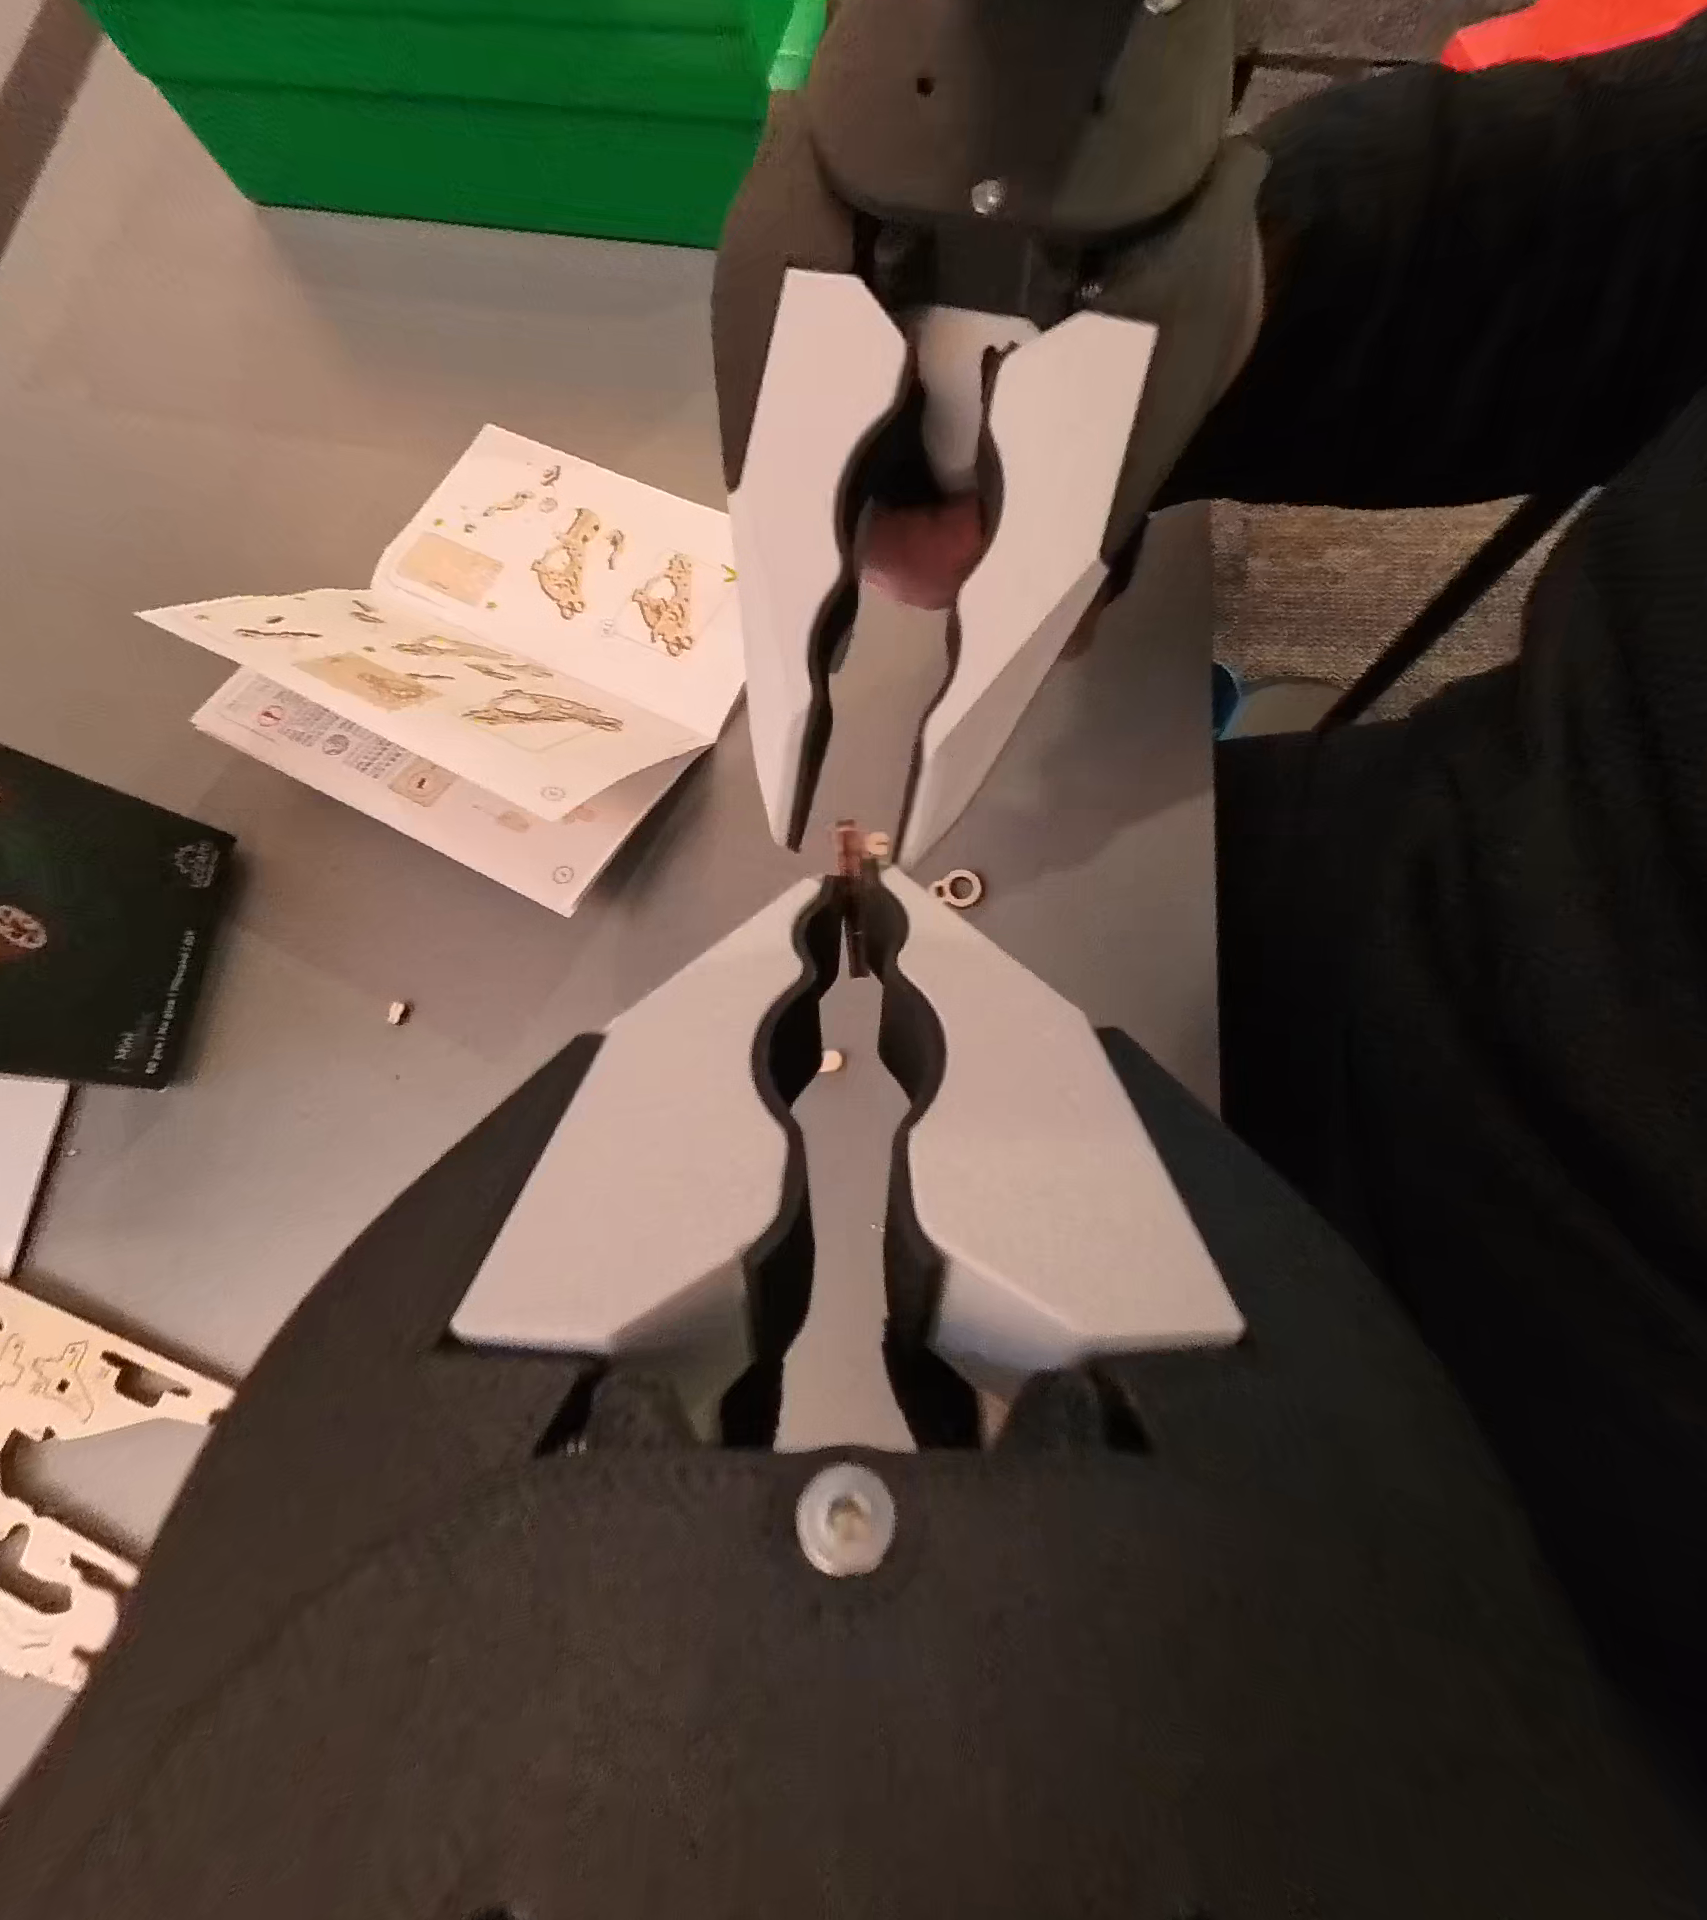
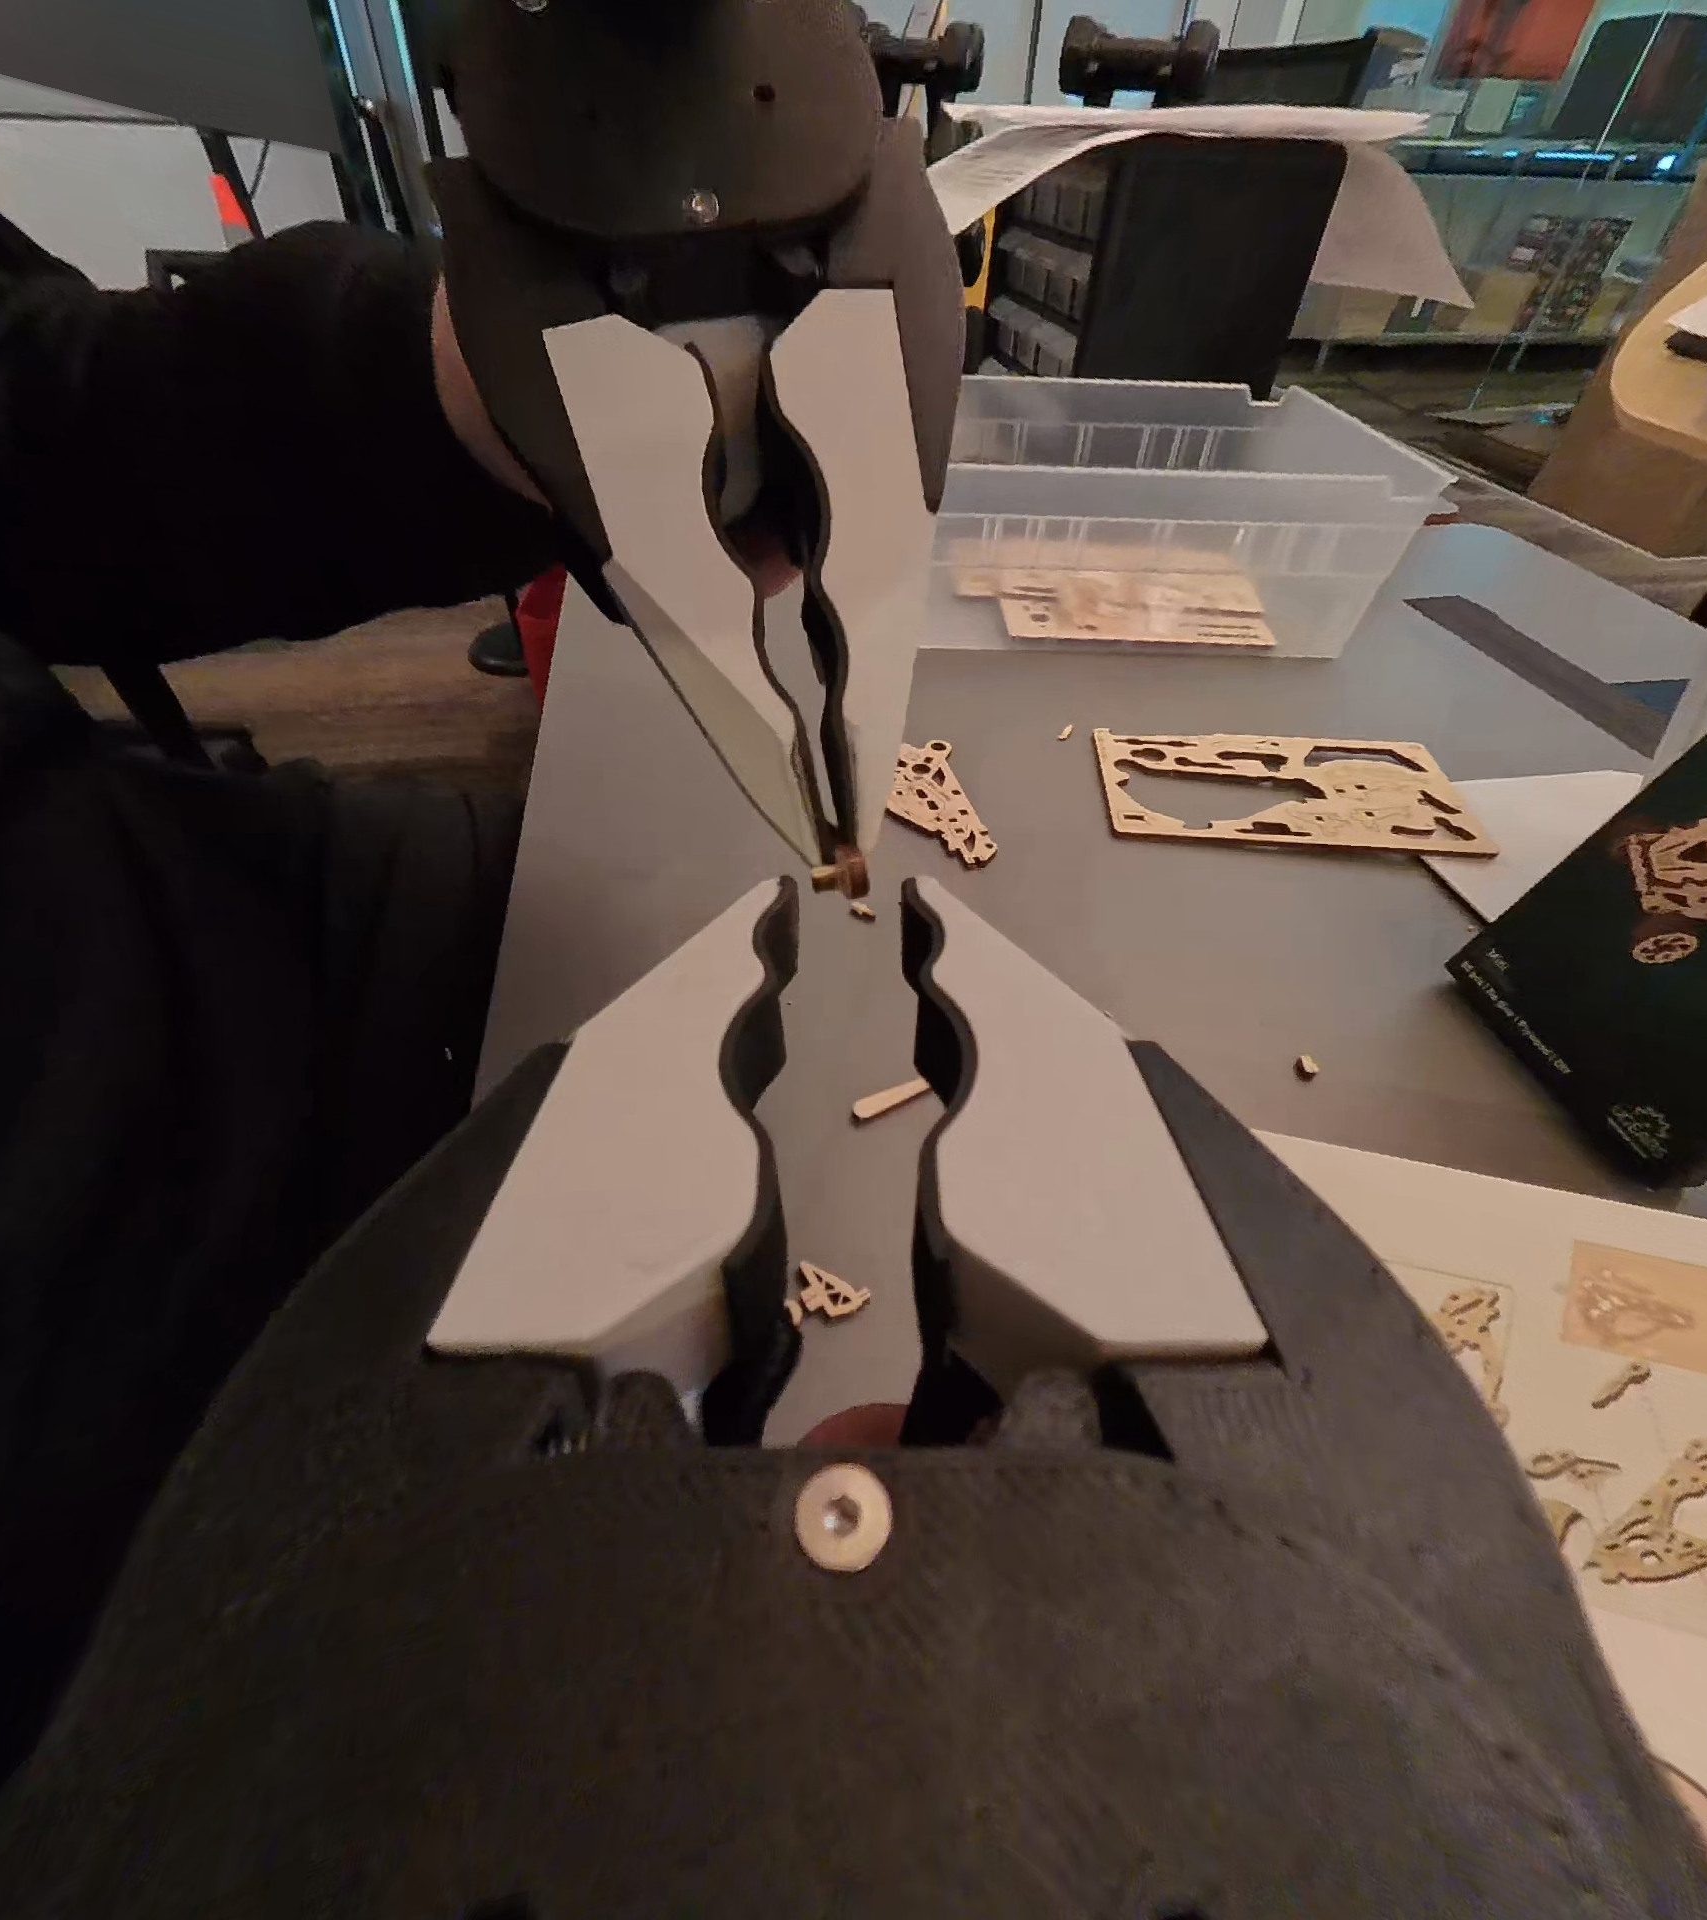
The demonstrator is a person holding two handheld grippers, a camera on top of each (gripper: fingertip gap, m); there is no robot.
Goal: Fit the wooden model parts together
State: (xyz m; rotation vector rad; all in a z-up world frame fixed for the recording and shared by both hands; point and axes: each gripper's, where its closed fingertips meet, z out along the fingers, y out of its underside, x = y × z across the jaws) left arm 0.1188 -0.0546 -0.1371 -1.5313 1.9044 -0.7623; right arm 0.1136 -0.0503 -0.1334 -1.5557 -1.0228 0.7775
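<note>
Going left to right in the left wrist view: a punched-out wooden sheet point(image 1: 7, 1455) lies at the near left edge of the grey tabletop point(image 1: 329, 353), which suggests parts have already been freed. Beyond it sits a dark kit box point(image 1: 49, 904) with a picture of the finished model and small white writing, too small to read. Farther right the instruction booklet point(image 1: 475, 665) lies open. At centre the left tool point(image 1: 851, 881) is clamped on a small wooden part point(image 1: 854, 847), a thin piece with a peg standing out of its tips. The right tool point(image 1: 847, 840) faces it, jaws apart and gripping nothing, one tip on each side of that part. A loose wooden ring point(image 1: 960, 890) lies just to the right. Judging by the loose pieces, most of the assembly is still to do.
</note>
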